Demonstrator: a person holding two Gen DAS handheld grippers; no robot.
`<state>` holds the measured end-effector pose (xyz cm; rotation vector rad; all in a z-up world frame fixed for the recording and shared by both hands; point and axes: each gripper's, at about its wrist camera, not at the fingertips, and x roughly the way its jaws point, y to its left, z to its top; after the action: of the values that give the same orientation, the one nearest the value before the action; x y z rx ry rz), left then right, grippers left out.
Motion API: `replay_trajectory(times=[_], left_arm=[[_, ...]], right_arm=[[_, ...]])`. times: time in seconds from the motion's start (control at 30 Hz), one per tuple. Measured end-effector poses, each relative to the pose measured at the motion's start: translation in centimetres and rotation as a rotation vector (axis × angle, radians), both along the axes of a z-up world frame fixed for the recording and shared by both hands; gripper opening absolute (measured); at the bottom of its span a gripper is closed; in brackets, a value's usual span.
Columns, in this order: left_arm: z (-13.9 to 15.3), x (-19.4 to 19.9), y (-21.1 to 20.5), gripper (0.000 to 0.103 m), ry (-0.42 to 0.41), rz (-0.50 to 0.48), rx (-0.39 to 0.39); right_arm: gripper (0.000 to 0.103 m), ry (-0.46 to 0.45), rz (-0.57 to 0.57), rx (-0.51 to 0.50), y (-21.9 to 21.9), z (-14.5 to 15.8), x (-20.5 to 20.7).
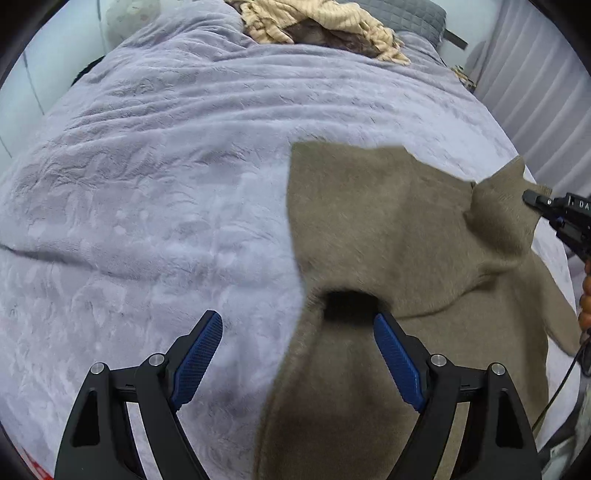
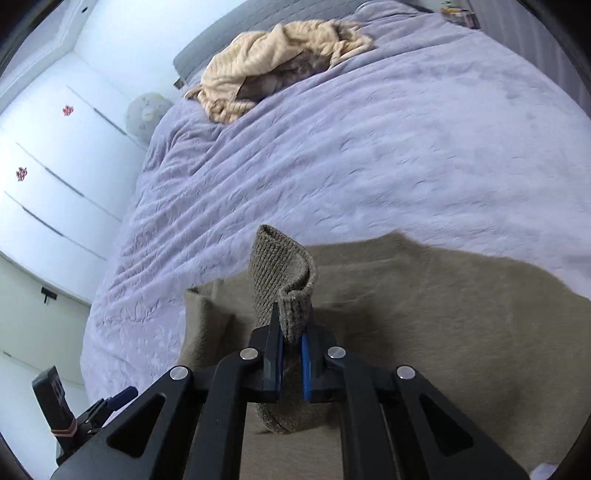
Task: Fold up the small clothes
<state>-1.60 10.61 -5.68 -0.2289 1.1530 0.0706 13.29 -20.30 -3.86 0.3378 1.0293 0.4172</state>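
Lilac blanket (image 2: 369,155) spreads rumpled across the whole bed ahead of me. Far end, a beige striped throw (image 2: 273,62) lies bunched in a heap over something brown. Grey headboard (image 2: 221,33) behind it. White wardrobe doors (image 2: 48,177) off to one side, with small red stickers (image 2: 67,110).

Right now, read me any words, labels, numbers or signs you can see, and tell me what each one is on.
"DA": white letters on the black body of the right gripper, cut off by the picture's edge, in the left wrist view.
Small red stickers on the white wardrobe doors: too small to read.
Brown garment: no label visible.
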Motion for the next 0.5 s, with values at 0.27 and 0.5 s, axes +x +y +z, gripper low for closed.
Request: replay_trajectory(times=[0.27,0.5], left_arm=[[-3.5,3.4,-1.4,0.085,0.024,0.079,0.112],[-3.0,3.3,2.7,0.085,0.004,0.135,0.202]], right_arm=[[0.008,0.240,-0.338,0.059,-12.1,-7.6,-2.5],[0.008,0.207,-0.297,0.094,-11.6,-7.2,-2.7]])
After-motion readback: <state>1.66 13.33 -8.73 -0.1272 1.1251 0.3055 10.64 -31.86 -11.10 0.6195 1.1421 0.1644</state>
